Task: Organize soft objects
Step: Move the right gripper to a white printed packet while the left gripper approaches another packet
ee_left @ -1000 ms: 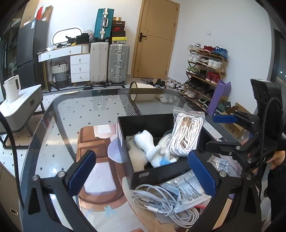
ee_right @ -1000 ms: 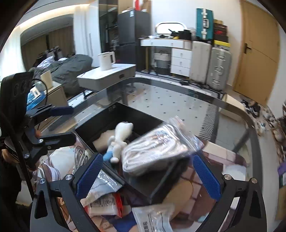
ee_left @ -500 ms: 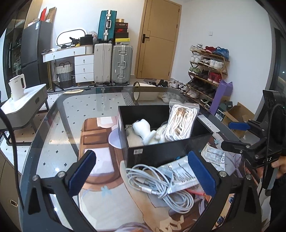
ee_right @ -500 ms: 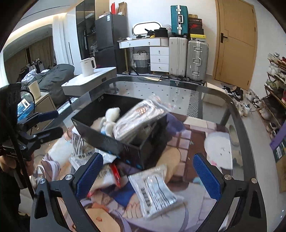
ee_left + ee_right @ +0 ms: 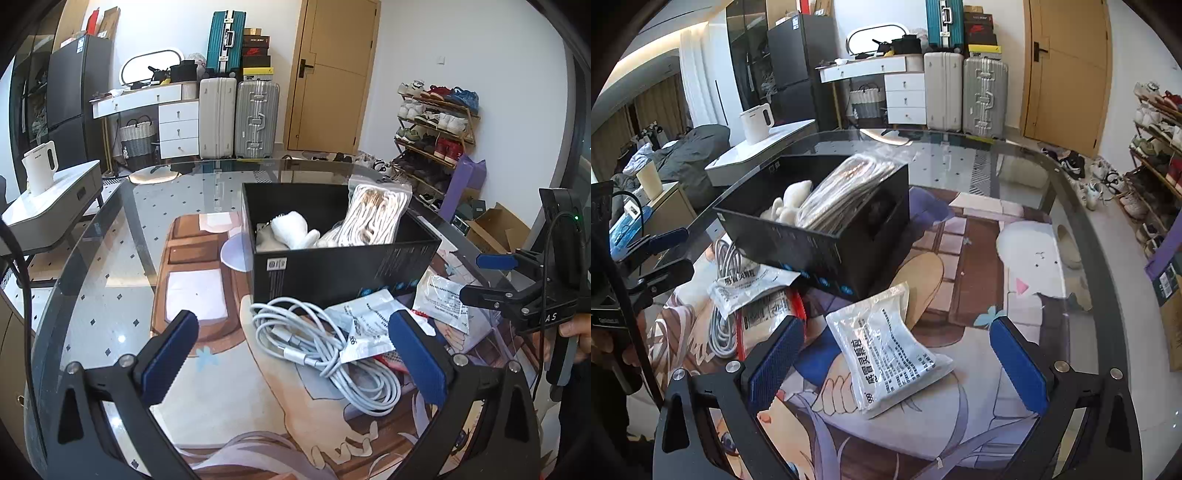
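Observation:
A black box [image 5: 343,273] [image 5: 812,243] stands on the glass table, holding a white plush toy [image 5: 291,229] [image 5: 792,199] and a bagged white rope [image 5: 373,218] [image 5: 846,188] that leans on its rim. In front of it lie a coiled white cable [image 5: 332,350] [image 5: 724,325] and several white sachets [image 5: 365,325] [image 5: 890,347]. My left gripper [image 5: 291,358] hovers open above the cable. My right gripper [image 5: 897,362] hangs open over one sachet. Neither holds anything.
An illustrated mat [image 5: 199,295] covers the round glass table [image 5: 1082,206]. A side table with a white kettle [image 5: 38,168] stands left. Suitcases [image 5: 236,114], a door and a shoe rack [image 5: 436,122] line the far walls.
Both grippers have pulled back from the box and dropped lower. The bagged rope, held near the right gripper a second ago, now rests in the box.

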